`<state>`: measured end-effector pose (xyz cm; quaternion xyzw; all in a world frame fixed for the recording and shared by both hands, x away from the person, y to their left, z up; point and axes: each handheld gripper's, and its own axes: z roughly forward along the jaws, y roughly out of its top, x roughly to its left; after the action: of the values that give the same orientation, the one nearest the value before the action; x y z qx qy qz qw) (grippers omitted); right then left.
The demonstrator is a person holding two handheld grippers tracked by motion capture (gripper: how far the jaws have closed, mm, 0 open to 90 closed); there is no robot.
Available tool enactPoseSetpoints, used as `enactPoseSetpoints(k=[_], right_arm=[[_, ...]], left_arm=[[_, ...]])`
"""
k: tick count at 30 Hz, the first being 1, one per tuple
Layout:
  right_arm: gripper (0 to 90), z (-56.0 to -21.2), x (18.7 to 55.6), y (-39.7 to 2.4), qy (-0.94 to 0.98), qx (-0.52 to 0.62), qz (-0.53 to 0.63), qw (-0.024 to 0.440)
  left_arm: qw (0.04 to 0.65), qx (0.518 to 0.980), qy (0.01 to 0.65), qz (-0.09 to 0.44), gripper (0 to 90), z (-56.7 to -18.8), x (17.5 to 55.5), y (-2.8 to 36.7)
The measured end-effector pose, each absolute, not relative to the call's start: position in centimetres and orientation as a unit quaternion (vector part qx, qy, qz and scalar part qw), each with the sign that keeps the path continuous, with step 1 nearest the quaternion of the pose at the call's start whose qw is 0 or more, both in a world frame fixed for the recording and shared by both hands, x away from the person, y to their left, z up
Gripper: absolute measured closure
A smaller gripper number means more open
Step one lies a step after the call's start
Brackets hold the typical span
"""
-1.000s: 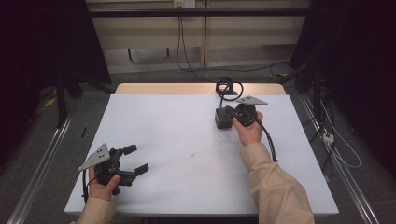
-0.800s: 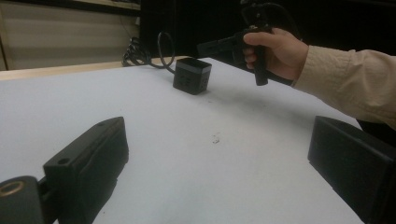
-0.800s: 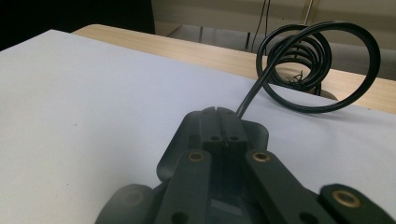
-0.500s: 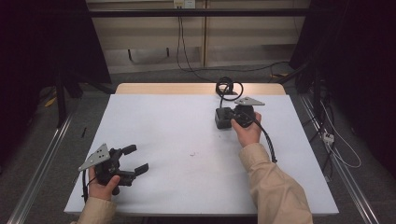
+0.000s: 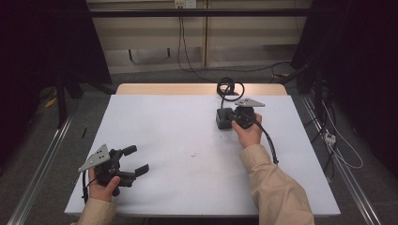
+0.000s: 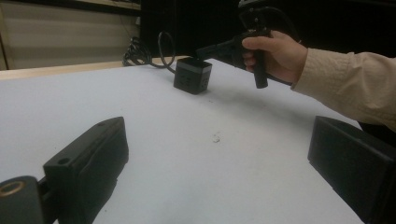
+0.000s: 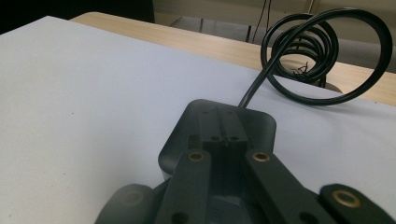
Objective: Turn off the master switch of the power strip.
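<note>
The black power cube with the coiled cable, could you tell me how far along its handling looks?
Done: the right gripper has reached the power cube, jaws together over its top. In hand: no lift; it sits flat on the white table. Left: any move; its coiled cable lies at the far edge, and the left gripper waits open.

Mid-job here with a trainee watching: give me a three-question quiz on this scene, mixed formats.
1. True or false: the left hand-held gripper holds the black power cube.
2. Multiple choice: where does the cube's coiled cable lie? A) at the table's far edge B) on the floor C) in the person's lap.
3. Fill in: the right hand-held gripper has its jaws drawn together over the cube's ____.

Key: 1 false, its jaws are open with nothing between them; 2 A; 3 top.
</note>
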<state>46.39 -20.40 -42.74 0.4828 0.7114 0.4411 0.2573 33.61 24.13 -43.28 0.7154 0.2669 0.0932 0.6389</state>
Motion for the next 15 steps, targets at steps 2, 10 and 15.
enactPoseSetpoints(k=[2, 10, 15], right_arm=[[90.0, -42.76, 46.38, -20.40, 0.712, 0.483, 0.439, 0.259], [90.0, -42.87, 46.39, -20.49, 0.713, 0.483, 0.437, 0.259], [90.0, -42.93, 46.35, -20.47, 0.714, 0.482, 0.436, 0.259]], left_arm=[[0.639, 0.715, 0.267, 0.093, 4.7, -43.28, 33.61, 24.13], [0.639, 0.715, 0.267, 0.094, 4.7, -43.27, 33.58, 24.18], [0.639, 0.715, 0.268, 0.094, 4.7, -43.28, 33.57, 24.21]])
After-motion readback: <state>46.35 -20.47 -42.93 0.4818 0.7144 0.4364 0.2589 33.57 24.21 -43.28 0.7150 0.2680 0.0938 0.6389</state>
